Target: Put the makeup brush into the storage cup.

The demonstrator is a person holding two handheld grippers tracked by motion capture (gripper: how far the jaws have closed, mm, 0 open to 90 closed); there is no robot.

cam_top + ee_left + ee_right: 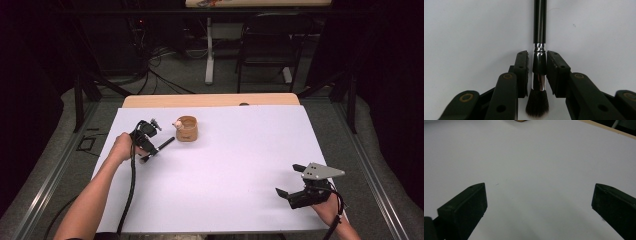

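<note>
Near the table's far-left corner, my left gripper [537, 72] is clamping a makeup brush [539, 62] beside the wooden cup [187, 128]; my right gripper [295, 181] is gaping, holding nothing.

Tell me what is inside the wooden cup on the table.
The wooden cup stands on the white table, right of the makeup brush. A small pale object sits at its left rim. The wall hides the cup's bottom and anything lower inside.

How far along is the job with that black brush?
Done: the left gripper has the brush between its jaws, at the metal collar. In hand: gripping it, though a slight gap shows. Left: lifting it, maybe toward the wooden cup. The right gripper waits open.
</note>
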